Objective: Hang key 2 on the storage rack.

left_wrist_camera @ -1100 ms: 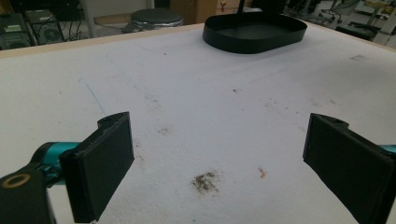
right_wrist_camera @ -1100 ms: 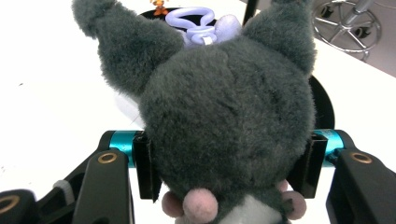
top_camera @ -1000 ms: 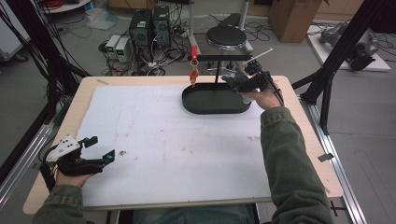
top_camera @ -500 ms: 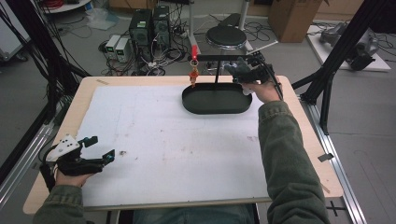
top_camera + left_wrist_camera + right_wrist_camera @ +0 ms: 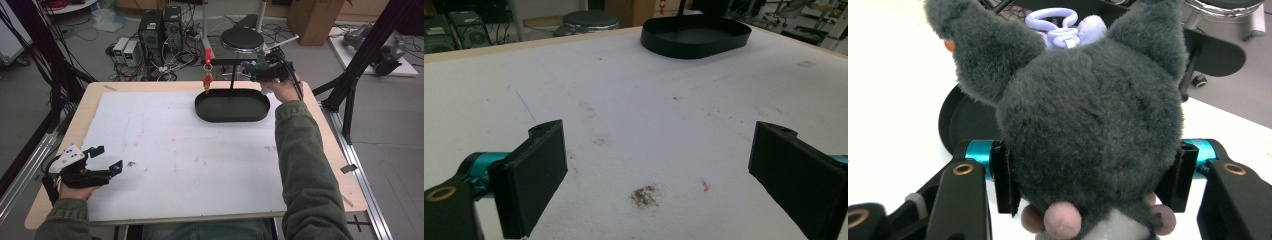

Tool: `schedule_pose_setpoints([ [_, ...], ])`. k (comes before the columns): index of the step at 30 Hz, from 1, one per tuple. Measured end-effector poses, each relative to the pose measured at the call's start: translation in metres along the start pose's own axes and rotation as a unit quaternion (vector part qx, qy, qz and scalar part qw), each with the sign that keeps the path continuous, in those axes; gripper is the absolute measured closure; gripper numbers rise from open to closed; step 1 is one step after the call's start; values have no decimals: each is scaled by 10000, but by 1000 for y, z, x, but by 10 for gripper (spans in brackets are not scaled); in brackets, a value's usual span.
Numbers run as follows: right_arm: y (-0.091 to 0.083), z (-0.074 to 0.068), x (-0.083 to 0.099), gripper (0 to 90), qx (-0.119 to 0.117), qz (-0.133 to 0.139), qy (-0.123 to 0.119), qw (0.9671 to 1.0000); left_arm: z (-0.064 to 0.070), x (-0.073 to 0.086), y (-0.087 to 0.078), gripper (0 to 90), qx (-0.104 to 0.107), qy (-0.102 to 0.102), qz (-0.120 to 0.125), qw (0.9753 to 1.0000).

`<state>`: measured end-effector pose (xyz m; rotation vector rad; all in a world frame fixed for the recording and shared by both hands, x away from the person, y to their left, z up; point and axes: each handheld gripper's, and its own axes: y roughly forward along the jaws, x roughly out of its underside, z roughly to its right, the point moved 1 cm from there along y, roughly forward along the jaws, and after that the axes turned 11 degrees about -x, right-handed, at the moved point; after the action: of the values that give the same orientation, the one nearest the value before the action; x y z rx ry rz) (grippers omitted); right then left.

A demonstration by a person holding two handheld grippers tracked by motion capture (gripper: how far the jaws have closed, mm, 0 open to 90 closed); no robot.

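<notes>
My right gripper (image 5: 1093, 175) is shut on a grey plush toy (image 5: 1088, 110) with two ears and a lilac clip (image 5: 1063, 22) on top. In the high view the right gripper (image 5: 255, 71) holds the plush toy (image 5: 246, 67) up beside the crossbar (image 5: 225, 61) of a black stand, over the far right rim of its oval tray base (image 5: 232, 117). A red piece (image 5: 207, 52) and an orange charm (image 5: 206, 81) hang from the bar's left end. My left gripper (image 5: 107, 158) rests open at the near left of the table. Nothing lies between its pads (image 5: 531, 180).
A white mat (image 5: 190, 155) covers most of the wooden table (image 5: 345, 185). The black tray (image 5: 696, 35) stands at the far side in the left gripper view. Behind the table are a stool (image 5: 242, 37), computers and cables on the floor. Black frame struts stand at both sides.
The right gripper has carried the plush toy up and away from the person, from over the tray's right end to beside the stand's crossbar. The left gripper has not moved.
</notes>
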<state>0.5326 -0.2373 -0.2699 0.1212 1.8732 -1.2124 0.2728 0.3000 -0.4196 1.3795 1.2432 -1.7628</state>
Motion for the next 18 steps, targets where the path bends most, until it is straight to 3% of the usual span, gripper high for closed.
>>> schedule_pose_setpoints([
  [4,2,4,0,411,35,53,140,9999,0,0,0,90,-1,-1,1,10000],
  [18,12,12,10,409,127,-188,374,9990,0,1,-2,90,-26,-19,10,10000],
])
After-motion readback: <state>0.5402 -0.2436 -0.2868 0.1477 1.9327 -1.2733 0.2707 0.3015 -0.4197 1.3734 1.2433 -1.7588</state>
